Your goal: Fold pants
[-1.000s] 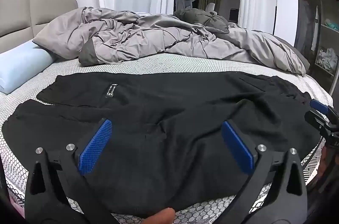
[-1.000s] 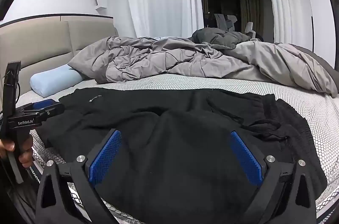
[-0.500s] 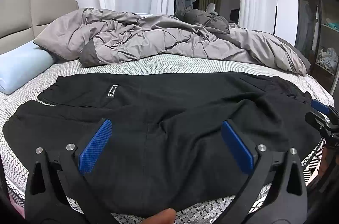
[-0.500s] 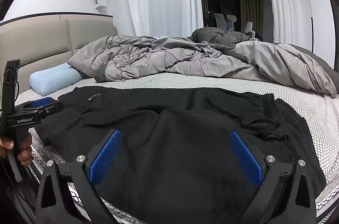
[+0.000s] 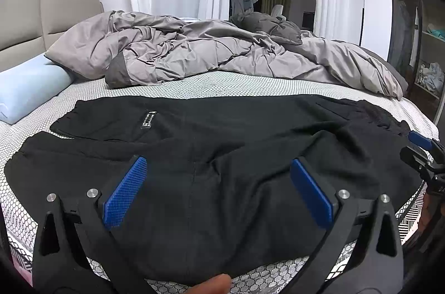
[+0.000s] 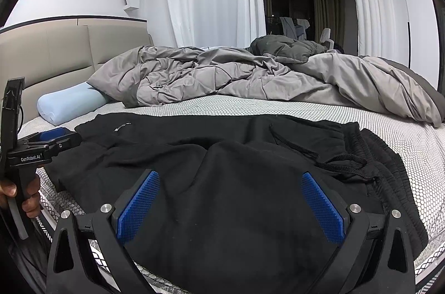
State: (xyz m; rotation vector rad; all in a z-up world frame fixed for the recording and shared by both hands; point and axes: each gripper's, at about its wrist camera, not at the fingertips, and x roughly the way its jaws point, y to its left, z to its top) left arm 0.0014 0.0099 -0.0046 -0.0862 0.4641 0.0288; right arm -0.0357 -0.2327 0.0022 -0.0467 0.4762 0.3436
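Observation:
Black pants (image 5: 222, 155) lie spread across the near side of the bed, legs to the left, waistband with a drawstring (image 6: 342, 159) to the right; they also show in the right wrist view (image 6: 222, 182). A small label (image 5: 148, 120) sits on the far leg. My left gripper (image 5: 218, 192) is open and empty, held just above the near edge of the pants. My right gripper (image 6: 230, 206) is open and empty above the pants near the waist. Each gripper shows at the edge of the other's view: the right one (image 5: 422, 152), the left one (image 6: 44, 143).
A crumpled grey duvet (image 5: 222, 54) covers the far half of the bed. A light blue pillow (image 5: 27, 88) lies at the left by the beige headboard (image 6: 69, 52). The mattress has a white honeycomb cover (image 5: 222, 85). A wardrobe (image 5: 417, 43) stands at the right.
Both grippers have lifted slightly and drawn back a little; the pants sit a bit lower in the views. Both stay open.

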